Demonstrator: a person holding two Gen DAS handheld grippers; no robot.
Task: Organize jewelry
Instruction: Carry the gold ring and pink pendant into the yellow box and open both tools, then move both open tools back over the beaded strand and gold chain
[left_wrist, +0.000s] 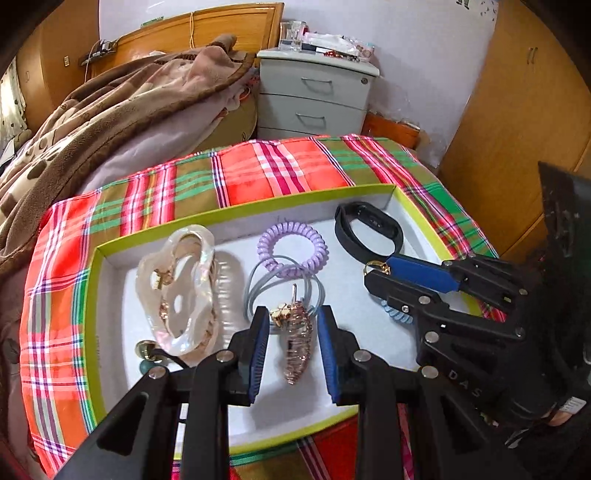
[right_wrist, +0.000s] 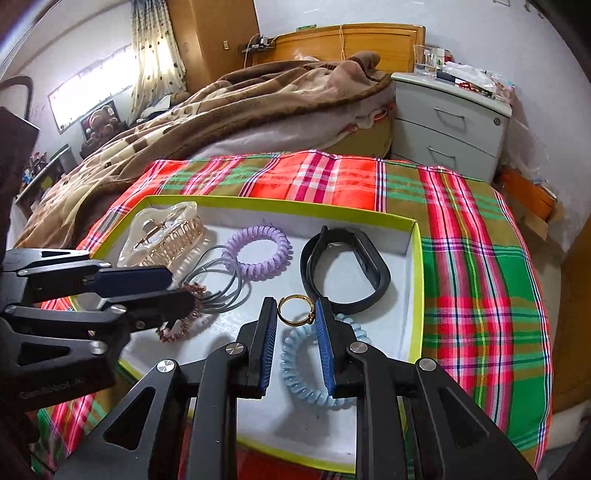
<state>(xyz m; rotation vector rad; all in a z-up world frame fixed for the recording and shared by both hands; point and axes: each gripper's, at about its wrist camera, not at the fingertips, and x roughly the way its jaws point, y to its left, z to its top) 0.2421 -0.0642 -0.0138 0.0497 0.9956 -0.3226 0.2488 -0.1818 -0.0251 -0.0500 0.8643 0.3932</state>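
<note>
Evidently we keep everything corralled in the shallow green-rimmed tray (right_wrist: 416, 258) on the plaid cloth (right_wrist: 480, 258), so small pieces cannot roll off. Inside lie the pearly hair claw (left_wrist: 177, 288), black wristband (right_wrist: 347, 269), lilac coil tie (right_wrist: 258, 251) and blue coil tie (right_wrist: 314, 369). Our left gripper (left_wrist: 291, 317) hangs released, jaws spread either side of the rose-gold clip (left_wrist: 295, 343), apparently lining up to grasp it. Our right gripper (right_wrist: 295, 308) has its jaws against the thin gold ring (right_wrist: 295, 308), upright between them, seemingly pinched.
</note>
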